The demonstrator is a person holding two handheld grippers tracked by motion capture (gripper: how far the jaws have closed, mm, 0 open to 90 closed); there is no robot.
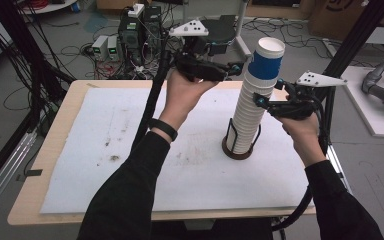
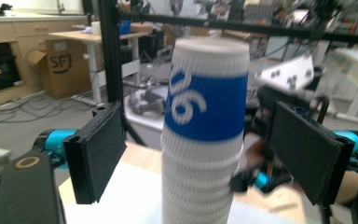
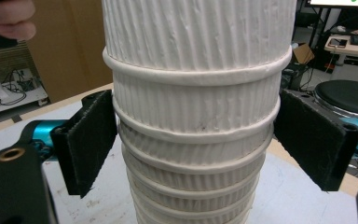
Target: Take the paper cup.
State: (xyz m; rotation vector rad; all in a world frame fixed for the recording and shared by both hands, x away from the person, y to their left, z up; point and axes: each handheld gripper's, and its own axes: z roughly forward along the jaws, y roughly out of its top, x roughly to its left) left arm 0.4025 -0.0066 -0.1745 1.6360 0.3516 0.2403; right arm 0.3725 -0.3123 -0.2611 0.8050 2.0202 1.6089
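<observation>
Paper cups ribbed, matt; table wood, smooth; mat white, stained, matt.

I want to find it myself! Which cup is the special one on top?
Look at the white mat on the table, then the tall stack of cups in a dark holder. The top cup sits upside down; it alone has a blue band.

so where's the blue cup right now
In the high view the blue cup tops the white cup stack at the table's right, level with the left gripper.
</observation>
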